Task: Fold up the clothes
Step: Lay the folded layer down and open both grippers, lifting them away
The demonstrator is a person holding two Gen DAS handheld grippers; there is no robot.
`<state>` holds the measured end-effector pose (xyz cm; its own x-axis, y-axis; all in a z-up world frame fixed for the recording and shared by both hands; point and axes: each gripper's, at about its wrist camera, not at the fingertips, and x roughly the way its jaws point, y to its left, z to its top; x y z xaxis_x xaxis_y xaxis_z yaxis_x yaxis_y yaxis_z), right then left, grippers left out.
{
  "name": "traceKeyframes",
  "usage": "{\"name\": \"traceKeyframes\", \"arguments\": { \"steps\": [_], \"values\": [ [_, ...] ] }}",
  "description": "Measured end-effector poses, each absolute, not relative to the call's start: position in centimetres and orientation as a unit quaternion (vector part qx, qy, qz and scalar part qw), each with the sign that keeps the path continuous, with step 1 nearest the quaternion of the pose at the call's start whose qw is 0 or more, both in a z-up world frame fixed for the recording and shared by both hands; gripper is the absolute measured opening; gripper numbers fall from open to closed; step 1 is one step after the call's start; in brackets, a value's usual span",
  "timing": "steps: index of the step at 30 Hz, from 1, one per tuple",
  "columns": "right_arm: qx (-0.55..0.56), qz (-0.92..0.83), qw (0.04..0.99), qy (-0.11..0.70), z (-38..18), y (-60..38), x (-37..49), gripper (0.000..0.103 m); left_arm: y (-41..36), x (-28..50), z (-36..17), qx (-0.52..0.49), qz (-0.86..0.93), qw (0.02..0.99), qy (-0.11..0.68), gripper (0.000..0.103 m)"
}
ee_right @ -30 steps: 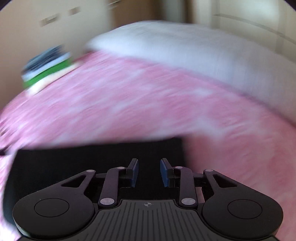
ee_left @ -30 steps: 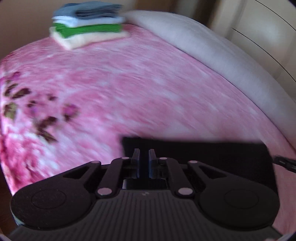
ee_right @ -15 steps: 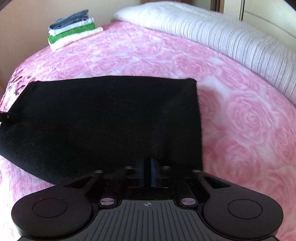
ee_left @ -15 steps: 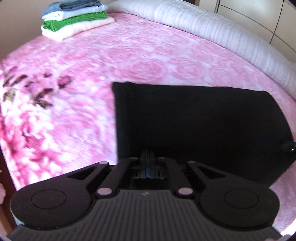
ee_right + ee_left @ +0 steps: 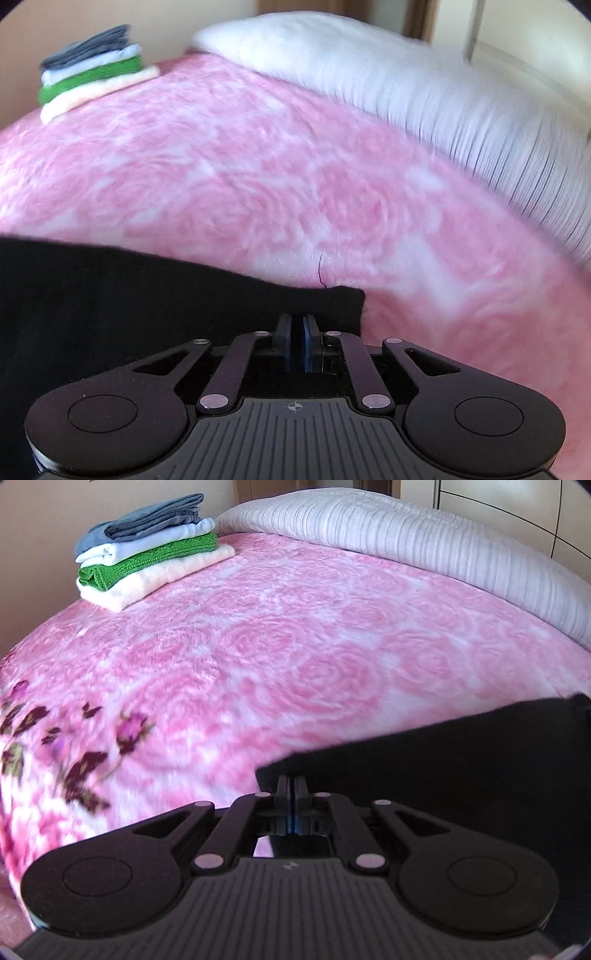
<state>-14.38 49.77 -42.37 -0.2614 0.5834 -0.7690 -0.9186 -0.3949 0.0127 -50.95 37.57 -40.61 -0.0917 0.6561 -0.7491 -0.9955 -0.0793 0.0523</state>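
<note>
The left gripper [image 5: 292, 788] and right gripper [image 5: 297, 326] each stand clamped on one near corner of the black garment [image 5: 110, 295], evidently keeping its edge taut for folding; it hangs low over the pink blanket [image 5: 295, 646].

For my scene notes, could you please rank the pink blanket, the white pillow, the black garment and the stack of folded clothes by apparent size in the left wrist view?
1. pink blanket
2. black garment, near the camera, so flattered
3. white pillow
4. stack of folded clothes
</note>
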Motion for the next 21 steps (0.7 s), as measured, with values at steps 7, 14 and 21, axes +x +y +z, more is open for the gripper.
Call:
{"name": "traceKeyframes", "arguments": {
  "steps": [7, 14, 21],
  "values": [
    [-0.314, 0.736, 0.52, 0.297, -39.1, 49.2, -12.9, 0.007, 36.6, -50.3, -37.7, -0.327, 0.675, 0.597, 0.285, 0.005],
    [-0.364, 0.719, 0.523, 0.276, -38.1, 38.8, -12.1, 0.008, 29.1, -45.6, -37.7, -0.404, 0.633, 0.588, 0.3, 0.007],
    [-0.385, 0.651, 0.559, 0.34, -39.1, 33.6, -11.1, 0.008, 25.9, -43.9, -36.8, -0.446, 0.671, 0.51, 0.302, 0.012]
  ]
}}
